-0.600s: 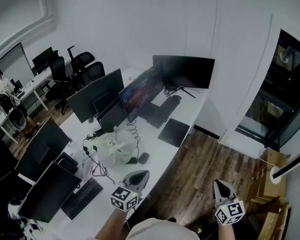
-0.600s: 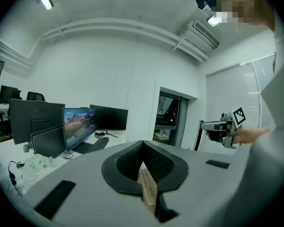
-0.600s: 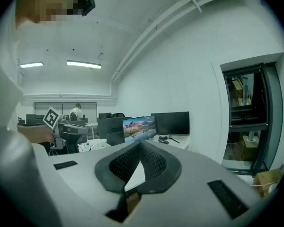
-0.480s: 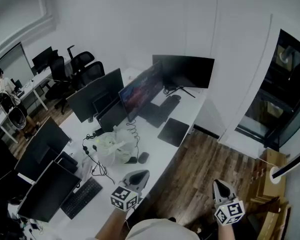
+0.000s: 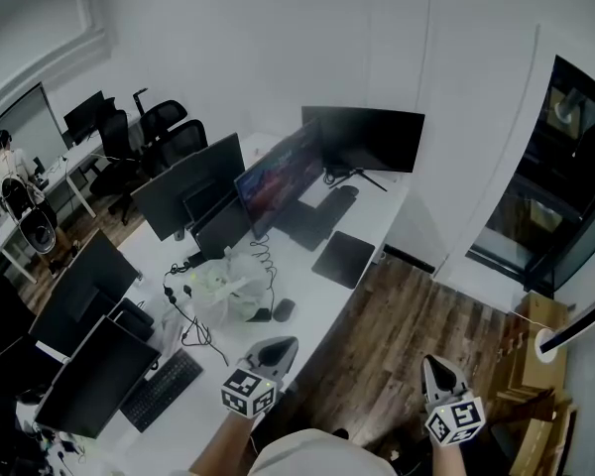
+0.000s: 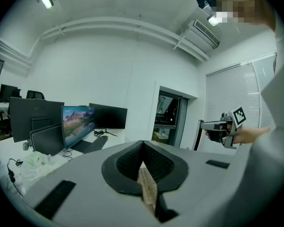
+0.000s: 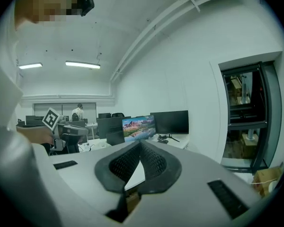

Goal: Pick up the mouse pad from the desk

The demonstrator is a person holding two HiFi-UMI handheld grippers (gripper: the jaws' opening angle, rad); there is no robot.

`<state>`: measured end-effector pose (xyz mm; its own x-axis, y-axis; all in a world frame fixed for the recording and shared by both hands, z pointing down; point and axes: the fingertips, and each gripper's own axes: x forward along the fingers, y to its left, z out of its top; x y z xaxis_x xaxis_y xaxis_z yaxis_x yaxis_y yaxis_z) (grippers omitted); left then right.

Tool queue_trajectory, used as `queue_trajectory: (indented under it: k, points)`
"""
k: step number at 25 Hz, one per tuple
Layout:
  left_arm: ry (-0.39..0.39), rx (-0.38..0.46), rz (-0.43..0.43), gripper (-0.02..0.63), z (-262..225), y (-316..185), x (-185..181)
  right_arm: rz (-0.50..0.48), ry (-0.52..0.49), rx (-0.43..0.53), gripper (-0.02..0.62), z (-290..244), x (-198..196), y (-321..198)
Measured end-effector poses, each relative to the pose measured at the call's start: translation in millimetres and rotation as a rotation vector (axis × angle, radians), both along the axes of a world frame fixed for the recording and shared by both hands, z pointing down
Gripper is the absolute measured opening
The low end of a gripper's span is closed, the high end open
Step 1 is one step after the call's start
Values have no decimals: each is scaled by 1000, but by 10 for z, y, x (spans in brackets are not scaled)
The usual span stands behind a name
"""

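The dark square mouse pad (image 5: 344, 259) lies flat near the right edge of the white desk (image 5: 317, 300), in front of the black keyboard (image 5: 310, 224). My left gripper (image 5: 278, 349) hangs at the desk's near corner, well short of the pad, jaws closed with nothing between them. In the left gripper view the left gripper (image 6: 142, 143) shows its pads meeting. My right gripper (image 5: 436, 373) is held over the wood floor, right of the desk, also shut and empty. The right gripper (image 7: 139, 144) points level toward the desk in its own view.
Several monitors (image 5: 362, 139) stand along the desk, one with a lit landscape screen (image 5: 274, 178). A crumpled white bag (image 5: 221, 288), cables and a dark mouse (image 5: 284, 310) lie nearer me. Office chairs (image 5: 164, 127) stand beyond. A person (image 5: 8, 167) sits far left. Cardboard boxes (image 5: 535, 365) stand on the floor at right.
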<state>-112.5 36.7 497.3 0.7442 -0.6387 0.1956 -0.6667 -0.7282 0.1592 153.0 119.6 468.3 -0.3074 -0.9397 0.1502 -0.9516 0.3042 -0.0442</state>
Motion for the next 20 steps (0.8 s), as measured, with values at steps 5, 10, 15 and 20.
queue_trajectory:
  k: [5, 10, 15, 20]
  points:
    - [10, -3, 0, 15, 10, 21, 58, 3, -3, -6, 12, 34, 42, 8]
    - [17, -1, -9, 43, 1, 45, 87, -18, 0, -15, 12, 66, 44, 44]
    - [18, -1, -29, 82, -10, 78, 113, -25, -1, -12, 12, 65, 123, 71]
    - [35, -9, -48, 131, 4, 145, 173, -37, -5, -16, 12, 90, 216, 109]
